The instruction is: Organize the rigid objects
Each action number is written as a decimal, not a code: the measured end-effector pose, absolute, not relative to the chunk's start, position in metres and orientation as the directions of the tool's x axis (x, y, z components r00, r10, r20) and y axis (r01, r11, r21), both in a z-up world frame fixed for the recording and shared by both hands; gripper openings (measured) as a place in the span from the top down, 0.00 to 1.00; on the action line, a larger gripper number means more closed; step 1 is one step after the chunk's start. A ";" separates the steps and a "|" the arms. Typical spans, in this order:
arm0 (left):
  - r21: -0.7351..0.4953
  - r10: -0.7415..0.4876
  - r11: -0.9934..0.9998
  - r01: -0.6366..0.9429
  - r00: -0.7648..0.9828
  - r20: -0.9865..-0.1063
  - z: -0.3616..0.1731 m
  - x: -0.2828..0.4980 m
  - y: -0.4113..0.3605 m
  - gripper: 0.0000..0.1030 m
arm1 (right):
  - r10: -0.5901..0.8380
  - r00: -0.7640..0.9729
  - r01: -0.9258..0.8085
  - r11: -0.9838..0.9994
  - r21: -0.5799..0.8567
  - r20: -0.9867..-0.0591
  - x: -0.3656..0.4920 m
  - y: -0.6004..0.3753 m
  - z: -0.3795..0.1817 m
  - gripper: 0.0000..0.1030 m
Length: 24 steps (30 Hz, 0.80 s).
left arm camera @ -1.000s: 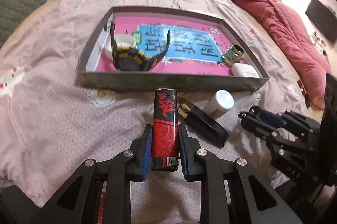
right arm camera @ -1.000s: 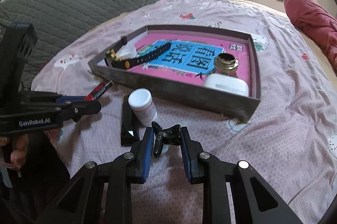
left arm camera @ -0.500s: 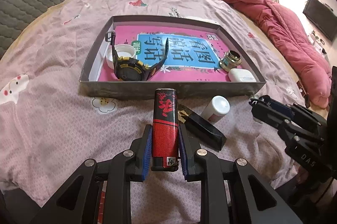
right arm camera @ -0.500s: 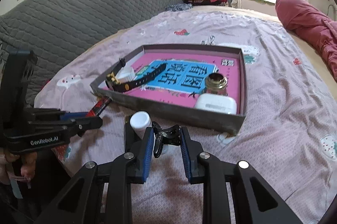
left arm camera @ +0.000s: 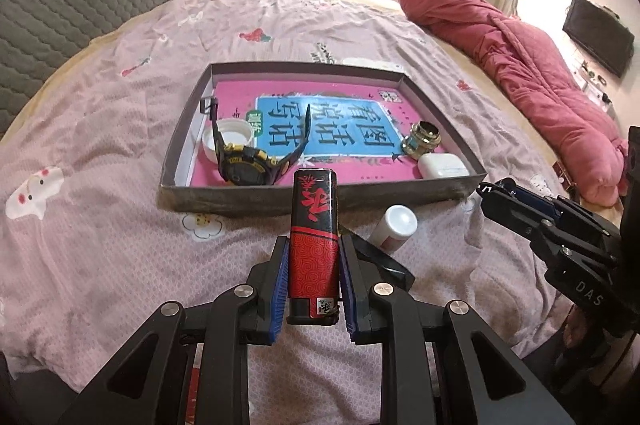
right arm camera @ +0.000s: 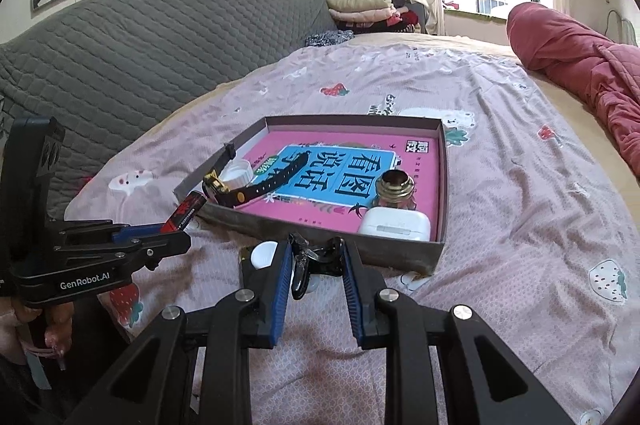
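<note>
Pink bedspread (left arm camera: 100, 225); clamped lighter (left arm camera: 314, 241) lengthwise toward tray (left arm camera: 248, 197).

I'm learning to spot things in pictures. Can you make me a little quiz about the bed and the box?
1. True or false: the left gripper is shut on the red and black lighter.
2. Which thing lies in the grey box? A) the black wristwatch B) the white-capped bottle C) the black hair clip
3. Fill in: the white earbud case lies right beside the ______ fitting.

Key: 1 true. 2 A; the bottle lies on the pink bedsheet and the clip sits between the right gripper's fingers. 3 brass.
</note>
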<state>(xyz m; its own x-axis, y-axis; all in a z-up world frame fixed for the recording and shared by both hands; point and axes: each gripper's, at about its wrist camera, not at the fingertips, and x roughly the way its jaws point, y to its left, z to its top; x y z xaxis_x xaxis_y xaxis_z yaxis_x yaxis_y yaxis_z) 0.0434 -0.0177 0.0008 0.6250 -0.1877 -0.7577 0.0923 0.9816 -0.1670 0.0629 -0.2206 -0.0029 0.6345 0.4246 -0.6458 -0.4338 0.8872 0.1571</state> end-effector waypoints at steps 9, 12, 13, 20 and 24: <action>-0.163 -0.192 0.981 0.106 0.642 -0.743 0.007 0.045 -0.021 0.78 | 0.420 0.660 -0.422 0.893 0.155 -0.623 0.064 -0.223 0.002 0.75; -0.163 -0.192 0.981 0.104 0.645 -0.740 0.008 0.046 -0.021 0.78 | 0.424 0.666 -0.416 0.894 0.167 -0.613 0.064 -0.225 0.004 0.75; -0.164 -0.192 0.981 0.105 0.646 -0.739 0.008 0.046 -0.021 0.78 | 0.426 0.668 -0.414 0.894 0.170 -0.610 0.064 -0.225 0.005 0.75; -0.167 -0.194 0.980 0.104 0.653 -0.732 0.010 0.052 -0.022 0.78 | 0.432 0.683 -0.410 0.894 0.181 -0.589 0.068 -0.226 0.009 0.75; -0.167 -0.192 0.981 0.102 0.658 -0.728 0.010 0.056 -0.023 0.78 | 0.432 0.683 -0.412 0.894 0.178 -0.590 0.073 -0.223 0.007 0.75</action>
